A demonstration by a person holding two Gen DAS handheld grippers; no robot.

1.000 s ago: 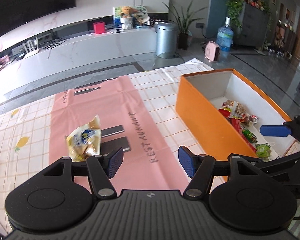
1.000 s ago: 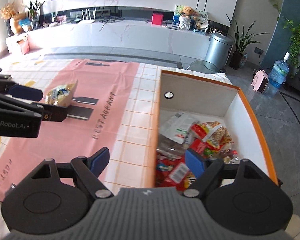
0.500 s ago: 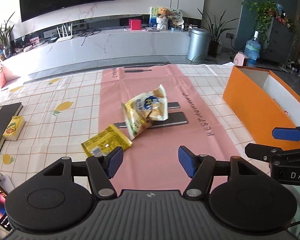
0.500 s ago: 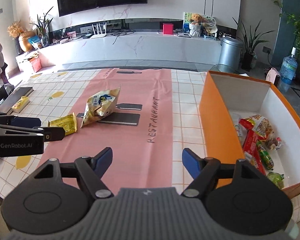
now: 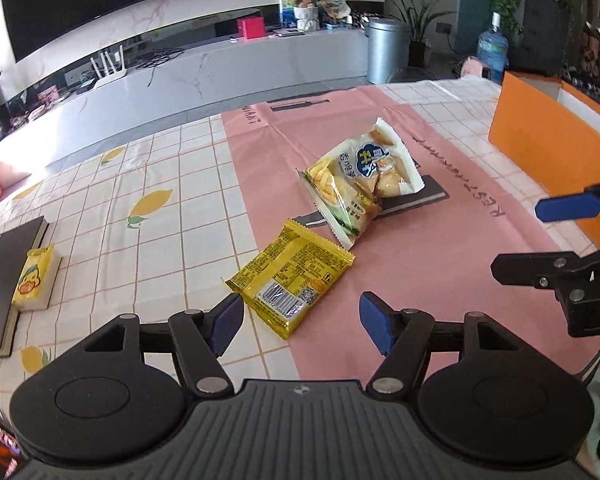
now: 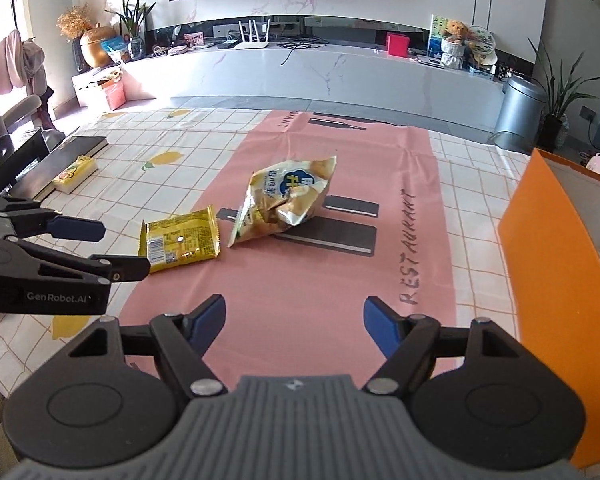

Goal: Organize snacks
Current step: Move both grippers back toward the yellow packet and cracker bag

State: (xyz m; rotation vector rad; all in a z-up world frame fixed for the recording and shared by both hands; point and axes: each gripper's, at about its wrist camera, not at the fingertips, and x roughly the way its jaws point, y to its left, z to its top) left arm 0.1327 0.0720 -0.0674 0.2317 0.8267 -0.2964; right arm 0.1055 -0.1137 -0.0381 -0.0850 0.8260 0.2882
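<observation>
Left tool tilts down over the yellow packet, jaws opening, empty; right tool wide, empty.

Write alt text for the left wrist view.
The open left claw, jaws opening, hangs just short of a flat yellow foil snack packet on a pink table runner. A puffy gold crisp bag lies beyond, an orange cardboard box at right.

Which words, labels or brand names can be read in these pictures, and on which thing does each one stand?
"RESTAURANT": on the pink mat, along its length.
"GenRobot.AI": on the side of the left hand-held gripper.
"D": a cut-off letter on the right hand-held gripper.
Chip bag: blue logo and Chinese characters, too small to read.
Yellow packet: barcode and fine print, unreadable.
Yellow carton: cartoon picture only.
</observation>
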